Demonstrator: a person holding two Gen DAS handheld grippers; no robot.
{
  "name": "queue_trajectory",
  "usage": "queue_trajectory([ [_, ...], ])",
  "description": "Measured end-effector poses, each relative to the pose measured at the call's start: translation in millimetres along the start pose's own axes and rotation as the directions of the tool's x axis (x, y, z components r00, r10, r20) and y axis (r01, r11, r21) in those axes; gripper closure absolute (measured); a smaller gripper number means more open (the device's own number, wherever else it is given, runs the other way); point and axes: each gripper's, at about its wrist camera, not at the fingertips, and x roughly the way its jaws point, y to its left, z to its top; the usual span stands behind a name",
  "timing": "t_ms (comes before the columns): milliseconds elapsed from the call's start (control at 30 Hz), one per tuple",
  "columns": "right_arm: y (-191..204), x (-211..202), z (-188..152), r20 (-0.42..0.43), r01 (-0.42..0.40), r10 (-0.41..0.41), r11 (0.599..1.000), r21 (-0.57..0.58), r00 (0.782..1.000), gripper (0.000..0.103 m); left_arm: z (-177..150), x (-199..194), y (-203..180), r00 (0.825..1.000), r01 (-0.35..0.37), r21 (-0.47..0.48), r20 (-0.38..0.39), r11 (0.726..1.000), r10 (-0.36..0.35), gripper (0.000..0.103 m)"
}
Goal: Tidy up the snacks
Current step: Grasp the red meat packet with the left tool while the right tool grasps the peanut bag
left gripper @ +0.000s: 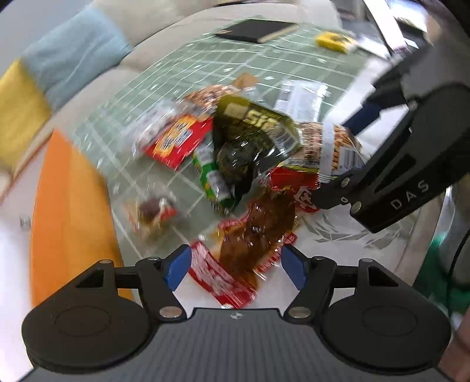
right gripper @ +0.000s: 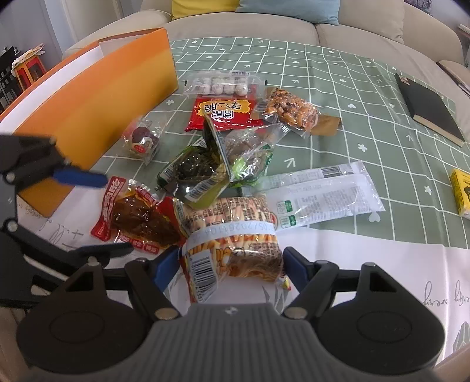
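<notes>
A pile of snack packets lies on the green checked tablecloth (right gripper: 337,97). My right gripper (right gripper: 230,264) is open, its blue pads either side of an orange noodle-snack packet (right gripper: 235,235); contact is unclear. My left gripper (left gripper: 235,264) is open, straddling a red packet of brown snack (left gripper: 252,238) (right gripper: 138,217); it shows at the left of the right wrist view (right gripper: 88,211). Nearby lie a dark green packet (right gripper: 191,173), a red packet (right gripper: 223,113), a peanut bag (right gripper: 289,111), a clear packet of round sweets (right gripper: 220,85) and a white packet (right gripper: 320,194).
An orange box (right gripper: 97,100) stands open at the left of the pile. A black notebook (right gripper: 429,108) and a yellow pack (right gripper: 462,191) lie at the right. A small round snack pack (right gripper: 142,141) sits beside the box. A sofa with cushions (right gripper: 293,17) lies beyond.
</notes>
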Motion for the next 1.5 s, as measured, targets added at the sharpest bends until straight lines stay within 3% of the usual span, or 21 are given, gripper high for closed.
queue_trajectory([
  [100,-1,0,0,0.000,-0.004,0.004,1.000,0.008,1.000,0.028,7,10,0,0.999,0.038,0.092,-0.034,0.995,-0.035,0.017],
  [200,-1,1,1,0.001,-0.012,0.012,1.000,0.009,1.000,0.028,13,19,6,0.994,0.099,0.084,-0.055,0.992,-0.094,0.014],
  [333,-1,0,0,0.003,-0.013,0.013,1.000,0.003,1.000,0.028,13,31,25,0.977,0.181,-0.094,-0.093,0.979,-0.190,0.013],
  [467,-4,0,1,0.002,-0.022,0.022,1.000,0.022,1.000,0.028,6,32,33,0.968,0.172,-0.266,-0.135,0.948,-0.214,0.019],
  [567,-4,0,1,-0.001,-0.024,0.024,0.999,0.029,1.000,0.028,-1,27,34,0.968,0.089,-0.419,-0.176,0.904,-0.177,0.023],
  [700,-1,0,0,-0.003,-0.018,0.018,1.000,0.022,1.000,0.028,-14,17,38,0.966,-0.010,-0.643,-0.205,0.766,-0.159,0.030],
  [800,0,-1,-2,-0.006,-0.019,0.019,1.000,0.014,1.000,0.028,-20,11,30,0.968,-0.038,-0.686,-0.206,0.727,-0.144,0.032],
  [867,-1,-2,-3,-0.009,-0.022,0.022,1.000,0.020,1.000,0.028,-21,7,22,0.967,-0.025,-0.667,-0.205,0.745,-0.152,0.033],
  [967,-4,-4,-5,-0.015,-0.027,0.028,0.999,0.039,1.000,0.027,-21,4,13,0.973,0.009,-0.566,-0.184,0.825,-0.136,0.024],
  [1067,-4,-3,-5,-0.017,-0.037,0.037,0.998,0.042,0.999,0.027,-14,0,6,0.987,-0.001,-0.407,-0.149,0.913,-0.066,0.022],
  [1167,-5,-3,-4,-0.018,-0.039,0.039,0.998,0.046,0.999,0.026,-9,3,4,0.990,0.032,-0.271,-0.126,0.962,-0.069,0.019],
  [1300,-6,-3,-3,-0.014,-0.042,0.043,0.998,0.055,0.999,0.024,-6,8,2,0.989,0.074,-0.187,-0.110,0.979,-0.096,0.015],
  [1500,-7,0,-2,-0.018,-0.048,0.049,0.997,0.058,0.999,0.024,-9,22,14,0.974,0.164,-0.275,-0.105,0.947,-0.199,0.015],
])
